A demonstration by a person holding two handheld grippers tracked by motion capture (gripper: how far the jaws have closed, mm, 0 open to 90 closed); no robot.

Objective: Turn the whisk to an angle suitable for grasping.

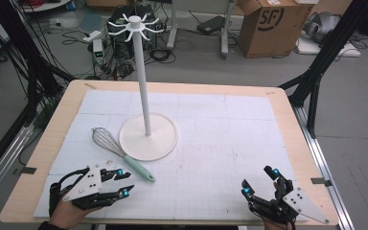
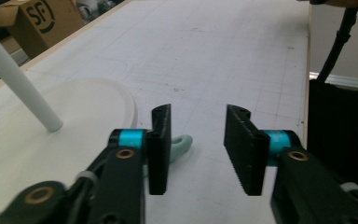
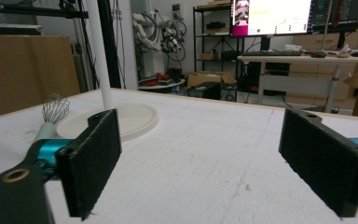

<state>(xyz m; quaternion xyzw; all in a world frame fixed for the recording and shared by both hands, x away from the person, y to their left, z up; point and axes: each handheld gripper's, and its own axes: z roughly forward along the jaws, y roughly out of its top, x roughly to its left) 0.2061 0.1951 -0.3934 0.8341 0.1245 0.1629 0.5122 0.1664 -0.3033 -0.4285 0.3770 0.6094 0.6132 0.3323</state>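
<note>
A wire whisk (image 1: 110, 144) with a mint-green handle (image 1: 140, 169) lies on the white mat, its wires against the left rim of the white rack's round base (image 1: 165, 136). The rack's pole (image 1: 143, 81) rises to a ring of hooks (image 1: 135, 26). My left gripper (image 1: 123, 182) hovers open just left of the handle's end; the handle tip (image 2: 182, 144) peeks from behind its left jaw. My right gripper (image 1: 259, 181) is open near the front right edge, with nothing between its jaws. From there the whisk (image 3: 53, 112) and the base (image 3: 135, 119) lie far off to the left.
The wooden table (image 1: 52, 129) carries a white gridded mat (image 1: 220, 143). Beyond the far edge stand a cardboard box (image 1: 270, 24), cables and black frame legs (image 1: 316, 72). Aluminium rails (image 1: 328, 167) run along both sides.
</note>
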